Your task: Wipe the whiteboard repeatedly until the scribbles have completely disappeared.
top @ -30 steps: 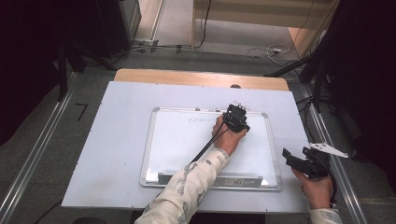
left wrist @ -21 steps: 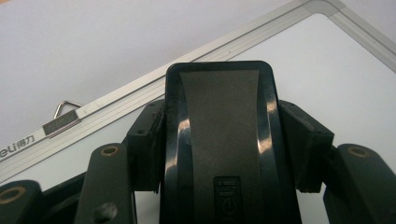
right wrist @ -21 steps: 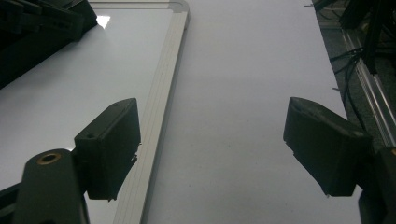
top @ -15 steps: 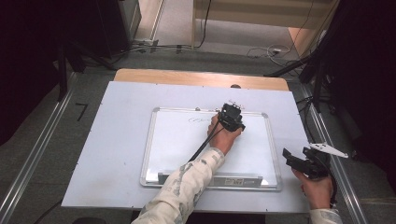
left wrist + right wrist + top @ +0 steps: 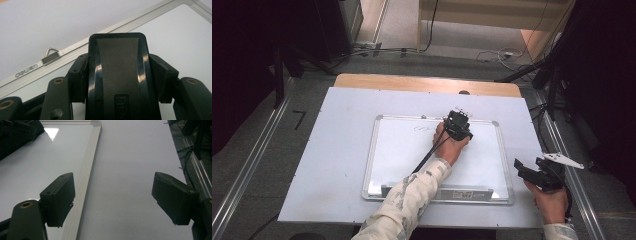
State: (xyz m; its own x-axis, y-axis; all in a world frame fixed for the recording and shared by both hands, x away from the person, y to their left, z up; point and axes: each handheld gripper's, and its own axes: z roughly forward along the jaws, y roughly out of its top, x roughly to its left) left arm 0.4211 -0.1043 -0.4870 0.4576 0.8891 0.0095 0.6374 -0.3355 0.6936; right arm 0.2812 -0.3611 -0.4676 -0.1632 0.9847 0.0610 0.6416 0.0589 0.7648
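A white whiteboard [image 5: 402, 160] with a silver frame lies on the table, with a faint scribble [image 5: 422, 128] near its top edge. My left gripper [image 5: 460, 117] is over the board's upper middle, just right of the scribble. It is shut on a black board eraser [image 5: 117, 62], whose sides the pads [image 5: 78, 72] press against. The board's top frame [image 5: 52, 56] with its hanging loop runs just beyond the eraser. My right gripper [image 5: 519, 169] rests off the board's right edge. In the right gripper view its jaws stand wide apart around bare table [image 5: 113, 200].
A pale sheet [image 5: 337, 140] covers the table, with a wooden strip [image 5: 427, 84] along the far edge. Metal rails [image 5: 569, 165] run along both sides, and cables [image 5: 492, 55] lie on the floor beyond. The board's label strip [image 5: 462, 194] is at its near edge.
My left gripper with the eraser has shifted slightly left along the top of the board, toward the scribble. The right gripper has stayed where it was.
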